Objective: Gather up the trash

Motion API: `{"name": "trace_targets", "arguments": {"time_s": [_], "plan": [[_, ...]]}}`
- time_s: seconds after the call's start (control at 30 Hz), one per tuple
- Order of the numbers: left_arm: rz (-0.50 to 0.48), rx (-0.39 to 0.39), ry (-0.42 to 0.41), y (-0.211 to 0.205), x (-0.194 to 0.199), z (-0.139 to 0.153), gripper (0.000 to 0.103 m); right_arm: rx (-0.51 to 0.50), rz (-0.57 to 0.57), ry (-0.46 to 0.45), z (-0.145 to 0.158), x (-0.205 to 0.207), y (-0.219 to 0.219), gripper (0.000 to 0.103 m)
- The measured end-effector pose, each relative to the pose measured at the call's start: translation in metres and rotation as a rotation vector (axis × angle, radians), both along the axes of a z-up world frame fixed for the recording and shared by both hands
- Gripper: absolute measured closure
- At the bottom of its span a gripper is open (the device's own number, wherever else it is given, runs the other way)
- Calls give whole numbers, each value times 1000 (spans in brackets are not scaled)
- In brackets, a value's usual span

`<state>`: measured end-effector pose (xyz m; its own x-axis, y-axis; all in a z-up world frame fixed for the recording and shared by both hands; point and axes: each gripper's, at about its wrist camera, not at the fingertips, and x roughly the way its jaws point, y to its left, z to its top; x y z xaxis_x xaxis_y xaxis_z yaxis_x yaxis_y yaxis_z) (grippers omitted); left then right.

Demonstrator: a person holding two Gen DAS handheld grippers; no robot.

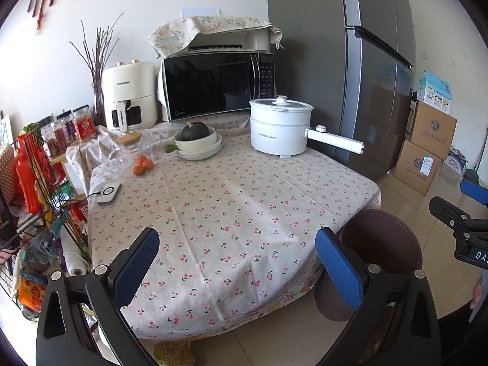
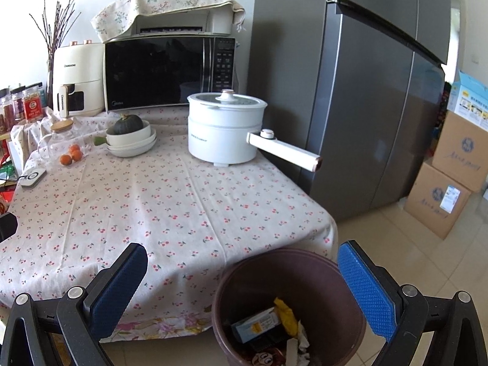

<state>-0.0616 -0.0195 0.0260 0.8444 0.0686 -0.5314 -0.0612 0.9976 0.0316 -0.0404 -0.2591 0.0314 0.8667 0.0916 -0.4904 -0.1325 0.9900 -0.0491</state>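
A brown trash bin (image 2: pixel 320 277) stands on the floor at the table's near right corner. It holds a blue-and-orange carton (image 2: pixel 259 323), a yellow wrapper (image 2: pixel 286 314) and crumpled paper (image 2: pixel 302 341). My right gripper (image 2: pixel 244 292) is open and empty, held just above the bin's mouth. My left gripper (image 1: pixel 238 271) is open and empty over the table's front edge, with the bin (image 1: pixel 384 244) to its right. The right gripper's body (image 1: pixel 457 222) shows at the right edge of the left wrist view.
The table (image 2: pixel 170 201) has a cherry-print cloth. At its back stand a white electric pot (image 2: pixel 225 128) with a long handle, stacked bowls with a squash (image 2: pixel 131 137), oranges (image 2: pixel 71 154), a glass jar, a microwave (image 2: pixel 170 70) and an air fryer. A grey fridge (image 2: pixel 366 91) and cardboard boxes (image 2: pixel 445 183) stand right. A wire rack (image 1: pixel 39 198) stands left.
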Motion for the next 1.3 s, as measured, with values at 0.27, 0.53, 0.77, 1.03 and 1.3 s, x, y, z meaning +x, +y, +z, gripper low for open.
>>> {"name": "trace_targets", "arguments": {"time_s": [0.27, 0.53, 0.77, 1.03, 1.3], "plan": [[-9, 9, -3, -6, -2, 0, 0, -2, -2, 6, -3, -1, 1, 1], [-15, 6, -3, -7, -3, 1, 0, 0, -7, 2, -3, -1, 0, 1], [-19, 6, 1, -9, -4, 0, 0, 3, -4, 11, -4, -1, 1, 1], [-17, 6, 2, -10, -4, -1, 0, 3, -6, 15, -5, -1, 1, 1], [-21, 7, 6, -13, -5, -3, 0, 12, -8, 15, -4, -1, -1, 1]]}}
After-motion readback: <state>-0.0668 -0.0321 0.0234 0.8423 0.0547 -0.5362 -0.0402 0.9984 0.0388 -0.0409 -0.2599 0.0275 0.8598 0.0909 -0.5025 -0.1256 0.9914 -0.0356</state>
